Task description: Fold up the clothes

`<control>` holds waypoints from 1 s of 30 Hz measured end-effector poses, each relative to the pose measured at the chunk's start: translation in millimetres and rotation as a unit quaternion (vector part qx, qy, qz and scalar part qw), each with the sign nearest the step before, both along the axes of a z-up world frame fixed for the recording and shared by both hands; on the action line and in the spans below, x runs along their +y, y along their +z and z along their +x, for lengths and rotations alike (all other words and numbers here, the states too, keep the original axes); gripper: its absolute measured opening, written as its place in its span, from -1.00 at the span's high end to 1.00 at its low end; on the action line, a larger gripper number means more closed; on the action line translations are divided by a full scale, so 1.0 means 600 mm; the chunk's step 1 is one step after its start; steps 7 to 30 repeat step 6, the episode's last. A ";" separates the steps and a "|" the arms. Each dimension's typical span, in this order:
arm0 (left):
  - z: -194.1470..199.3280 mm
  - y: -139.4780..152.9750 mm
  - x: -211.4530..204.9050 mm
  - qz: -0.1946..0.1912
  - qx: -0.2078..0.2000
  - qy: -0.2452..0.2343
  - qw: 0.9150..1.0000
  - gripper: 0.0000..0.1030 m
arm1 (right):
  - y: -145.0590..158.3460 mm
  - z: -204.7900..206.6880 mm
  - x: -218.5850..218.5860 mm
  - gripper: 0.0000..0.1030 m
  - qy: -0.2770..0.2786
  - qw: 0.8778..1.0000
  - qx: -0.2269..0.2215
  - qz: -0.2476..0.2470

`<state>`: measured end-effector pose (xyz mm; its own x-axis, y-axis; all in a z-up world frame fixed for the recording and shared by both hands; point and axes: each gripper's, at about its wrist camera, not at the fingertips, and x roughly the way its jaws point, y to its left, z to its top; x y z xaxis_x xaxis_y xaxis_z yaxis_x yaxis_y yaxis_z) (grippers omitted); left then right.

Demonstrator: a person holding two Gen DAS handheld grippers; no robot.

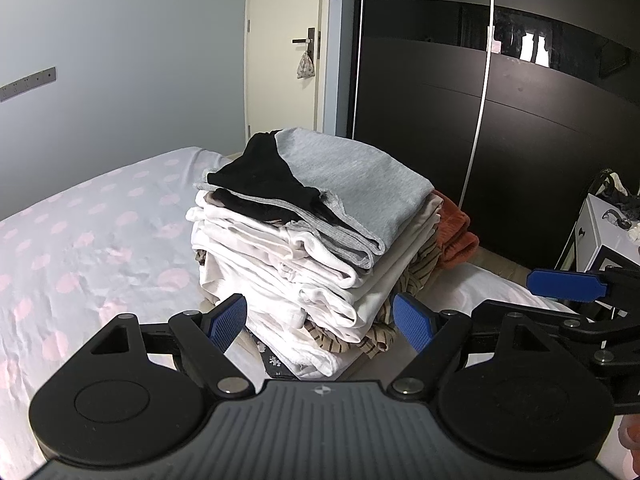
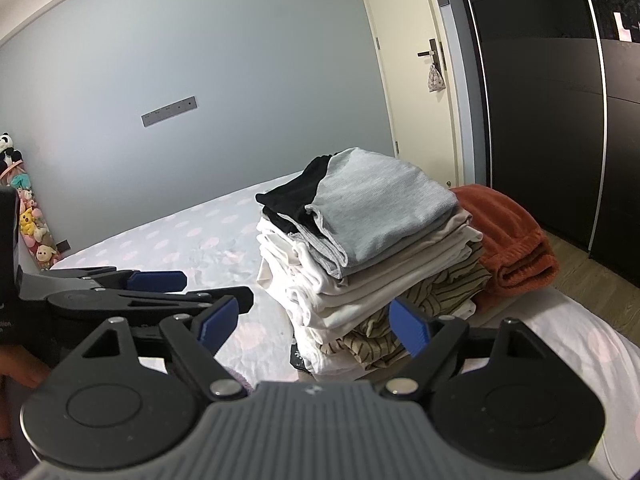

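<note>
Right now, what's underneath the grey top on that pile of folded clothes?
Under the grey top lie a black garment, white and beige folds, then a striped piece. The lowest layers are mostly covered.

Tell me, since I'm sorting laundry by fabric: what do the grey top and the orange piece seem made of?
Grey top: probably a fine-ribbed cotton knit, matte, faint ribbing along its hem. Orange piece: likely fleece or plush, judging by its fuzzy, thick, ridged surface.

Grey top [image 1: 356,184] with black sleeve [image 1: 260,176], white folded clothes [image 1: 280,264], rust-orange fleece [image 2: 508,232], pink-dotted white bedsheet [image 1: 100,220]
</note>
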<state>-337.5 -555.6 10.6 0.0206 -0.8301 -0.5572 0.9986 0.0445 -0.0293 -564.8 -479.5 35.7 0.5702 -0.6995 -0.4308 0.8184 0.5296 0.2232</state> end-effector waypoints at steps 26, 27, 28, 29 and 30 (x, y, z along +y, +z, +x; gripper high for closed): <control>0.000 -0.001 0.002 0.000 -0.002 0.003 1.000 -0.56 | -0.001 0.001 0.000 -0.65 0.001 1.000 0.000 0.000; 0.000 -0.001 0.002 0.000 -0.002 0.003 1.000 -0.56 | -0.001 0.001 0.000 -0.65 0.001 1.000 0.000 0.000; 0.000 -0.001 0.002 0.000 -0.002 0.003 1.000 -0.56 | -0.001 0.001 0.000 -0.65 0.001 1.000 0.000 0.000; 0.000 -0.001 0.002 0.000 -0.002 0.003 1.000 -0.56 | -0.001 0.001 0.000 -0.65 0.001 1.000 0.000 0.000; 0.000 -0.001 0.002 0.000 -0.002 0.003 1.000 -0.56 | -0.001 0.001 0.000 -0.65 0.001 1.000 0.000 0.000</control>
